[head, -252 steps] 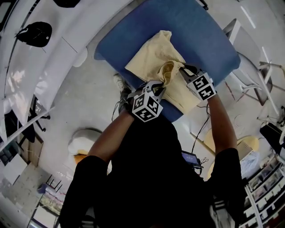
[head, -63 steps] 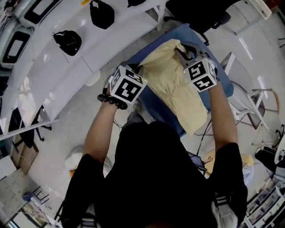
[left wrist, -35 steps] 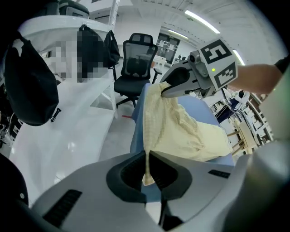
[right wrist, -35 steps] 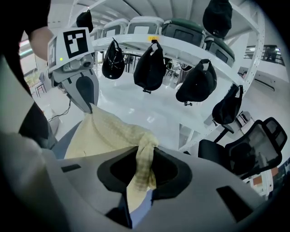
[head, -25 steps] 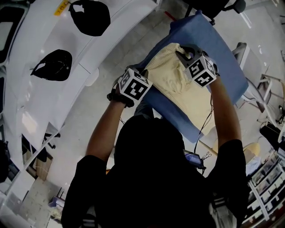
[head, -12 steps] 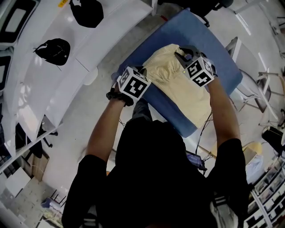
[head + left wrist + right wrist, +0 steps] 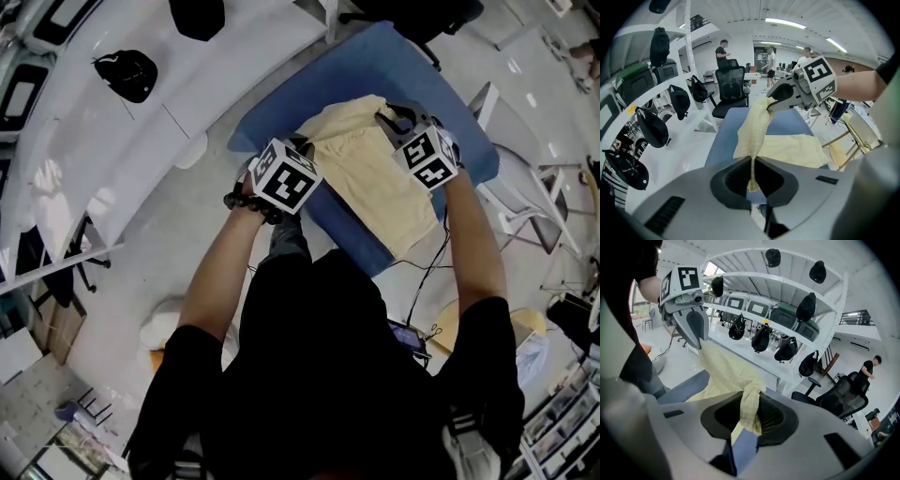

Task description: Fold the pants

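Bearing table (image 7: 403,70): blue-topped, it carried most of the pants. The cloth reached close to its near edge, so a pull too far toward the person could have dragged fabric off it.
Pants (image 7: 375,183): pale yellow, the body lay flat on the table while one end was lifted and stretched between the two grippers. Uneven travel of the hands would likely have skewed the fold.
Right gripper (image 7: 751,408): its jaws were partly closed on a thick, bunched wad of the cloth. That bunch could have been laid down as a lump or a crease.
Left gripper (image 7: 753,164): its jaws were almost together, pinching a thin edge of the fabric. So slim a hold looked the likelier one to slip if the span were tightened further.
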The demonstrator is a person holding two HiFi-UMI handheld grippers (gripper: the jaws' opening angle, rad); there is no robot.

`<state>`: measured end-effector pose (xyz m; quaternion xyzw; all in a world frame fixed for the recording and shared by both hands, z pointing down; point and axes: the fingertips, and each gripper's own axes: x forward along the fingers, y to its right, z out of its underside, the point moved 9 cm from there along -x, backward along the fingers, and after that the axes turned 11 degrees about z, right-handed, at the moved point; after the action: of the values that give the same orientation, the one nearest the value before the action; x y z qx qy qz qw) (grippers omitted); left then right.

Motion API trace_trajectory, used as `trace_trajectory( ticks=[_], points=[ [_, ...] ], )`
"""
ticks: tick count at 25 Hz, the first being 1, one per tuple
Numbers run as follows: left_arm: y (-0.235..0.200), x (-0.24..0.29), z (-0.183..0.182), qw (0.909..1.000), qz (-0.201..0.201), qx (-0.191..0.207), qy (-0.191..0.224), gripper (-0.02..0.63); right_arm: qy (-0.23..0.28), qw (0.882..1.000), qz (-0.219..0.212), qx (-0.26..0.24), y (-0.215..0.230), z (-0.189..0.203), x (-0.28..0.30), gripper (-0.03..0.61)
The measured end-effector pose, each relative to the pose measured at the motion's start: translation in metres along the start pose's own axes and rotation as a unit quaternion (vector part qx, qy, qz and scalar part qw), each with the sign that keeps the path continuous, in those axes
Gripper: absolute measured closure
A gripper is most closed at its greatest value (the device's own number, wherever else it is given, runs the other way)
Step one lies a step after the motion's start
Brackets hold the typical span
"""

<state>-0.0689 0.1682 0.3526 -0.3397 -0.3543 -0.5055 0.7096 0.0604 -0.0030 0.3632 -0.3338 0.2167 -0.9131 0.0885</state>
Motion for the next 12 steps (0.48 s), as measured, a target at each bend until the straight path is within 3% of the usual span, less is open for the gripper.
trace_trajectory(
  ticks=[12],
  points=[
    [0.11, 0.018, 0.003, 1.0, 0.001, -0.001, -0.001, 0.583, 0.002, 1.0, -0.012, -0.023, -0.015, 0.056, -0.073, 0.497]
  ],
)
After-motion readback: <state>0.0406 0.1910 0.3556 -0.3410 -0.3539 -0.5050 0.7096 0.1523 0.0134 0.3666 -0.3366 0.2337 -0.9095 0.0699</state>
